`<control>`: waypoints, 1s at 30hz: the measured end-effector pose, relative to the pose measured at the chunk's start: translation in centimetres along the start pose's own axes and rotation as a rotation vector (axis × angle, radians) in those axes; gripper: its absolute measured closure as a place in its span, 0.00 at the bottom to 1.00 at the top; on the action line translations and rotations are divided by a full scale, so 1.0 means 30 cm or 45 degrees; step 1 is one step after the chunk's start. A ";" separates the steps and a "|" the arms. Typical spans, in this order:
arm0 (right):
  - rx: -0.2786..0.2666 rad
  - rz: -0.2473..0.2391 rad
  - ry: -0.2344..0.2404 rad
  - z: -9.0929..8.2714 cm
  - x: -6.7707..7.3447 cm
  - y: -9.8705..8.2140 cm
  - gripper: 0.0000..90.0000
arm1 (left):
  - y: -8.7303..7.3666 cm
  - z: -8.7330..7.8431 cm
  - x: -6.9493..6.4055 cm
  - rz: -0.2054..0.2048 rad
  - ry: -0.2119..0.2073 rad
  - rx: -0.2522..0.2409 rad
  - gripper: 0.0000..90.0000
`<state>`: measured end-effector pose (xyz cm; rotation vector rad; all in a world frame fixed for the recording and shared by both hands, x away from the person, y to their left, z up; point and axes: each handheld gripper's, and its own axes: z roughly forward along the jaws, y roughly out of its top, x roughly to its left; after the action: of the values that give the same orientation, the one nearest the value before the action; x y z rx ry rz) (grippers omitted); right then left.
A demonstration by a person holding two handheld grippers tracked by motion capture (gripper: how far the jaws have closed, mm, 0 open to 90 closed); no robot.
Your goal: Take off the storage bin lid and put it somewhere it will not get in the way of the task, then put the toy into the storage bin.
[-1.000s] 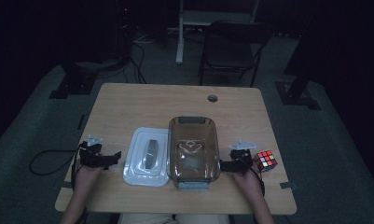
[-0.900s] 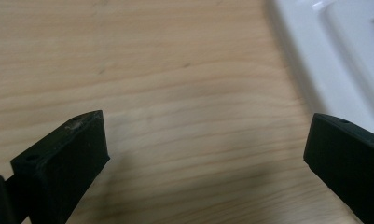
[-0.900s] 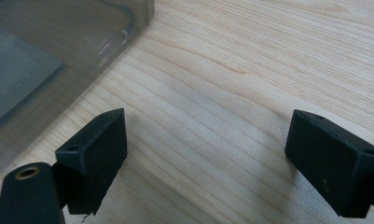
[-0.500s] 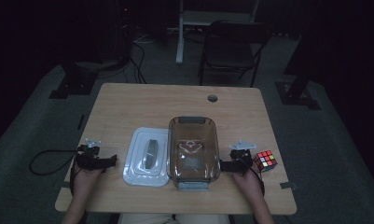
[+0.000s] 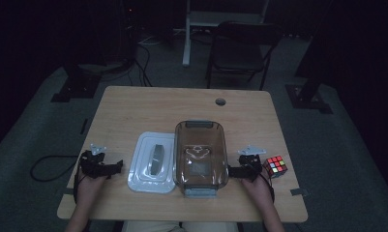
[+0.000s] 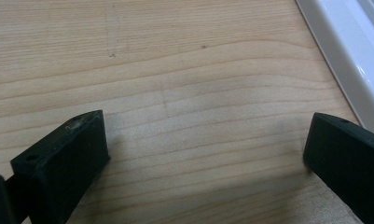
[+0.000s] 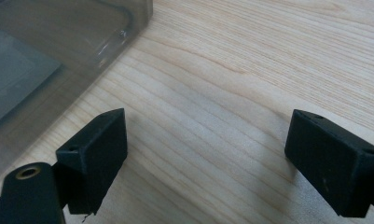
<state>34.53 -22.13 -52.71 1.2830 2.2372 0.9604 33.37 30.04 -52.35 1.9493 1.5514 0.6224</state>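
A clear brown-tinted plastic container (image 5: 201,154) stands in the middle of the wooden table (image 5: 148,108), with its white lid (image 5: 153,162) lying flat just left of it. My left gripper (image 5: 115,167) rests on the table left of the lid, jaws wide apart over bare wood (image 6: 205,140); the lid's white rim (image 6: 348,51) runs along that view's right edge. My right gripper (image 5: 231,171) rests just right of the container, open over bare wood (image 7: 208,140), with the container's corner (image 7: 58,51) at upper left. A Rubik's cube (image 5: 275,166) sits right of the right gripper.
A round cable hole (image 5: 220,102) is in the table's far side. A dark folding chair (image 5: 240,53) and a white desk leg (image 5: 186,34) stand beyond the table. A cable (image 5: 49,166) trails off the table's left edge to the floor.
The left gripper has shifted slightly left and toward the near edge. The right gripper, container, lid and cube have not moved.
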 end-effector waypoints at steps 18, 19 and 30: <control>0.102 0.004 0.024 -0.011 0.023 0.023 0.14 | -0.002 0.000 -0.001 -0.003 0.002 -0.004 0.01; 0.101 0.004 0.025 -0.014 0.025 0.025 0.14 | -0.002 0.000 -0.001 -0.004 0.002 -0.005 0.01; -0.005 0.014 -0.004 -0.109 0.016 0.065 0.15 | -0.002 0.000 -0.001 -0.003 0.002 -0.004 0.01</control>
<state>33.42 -22.24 -49.05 1.2958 2.2270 0.9654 33.33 30.02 -52.38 1.9446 1.5527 0.6250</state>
